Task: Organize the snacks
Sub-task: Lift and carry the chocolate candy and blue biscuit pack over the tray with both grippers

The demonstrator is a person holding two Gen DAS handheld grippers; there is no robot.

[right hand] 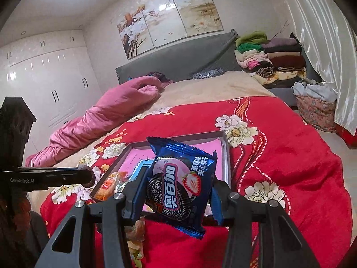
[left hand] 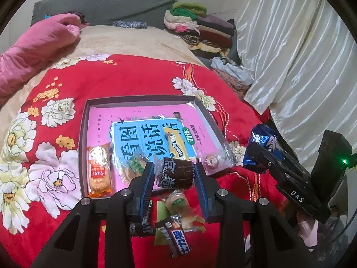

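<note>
My left gripper (left hand: 175, 174) is shut on a brown round snack pack (left hand: 175, 173) and holds it over the near edge of the grey tray (left hand: 83, 120). The tray, lined with a pink and blue book, holds an orange cake pack (left hand: 99, 170), a green-labelled pack (left hand: 135, 164), a yellow bar (left hand: 176, 148) and a clear-wrapped sweet (left hand: 212, 162). My right gripper (right hand: 178, 183) is shut on a blue sandwich-cookie pack (right hand: 180, 185), held above the tray's right side; it also shows in the left wrist view (left hand: 260, 147).
Loose snacks lie on the red flowered blanket (left hand: 133, 78) under my left gripper: a chocolate bar (left hand: 176, 239) and a green-labelled pastry (left hand: 179, 204). A pink quilt (left hand: 33, 51) lies at the far left, folded clothes (left hand: 200, 29) at the headboard, a curtain (left hand: 301, 55) at the right.
</note>
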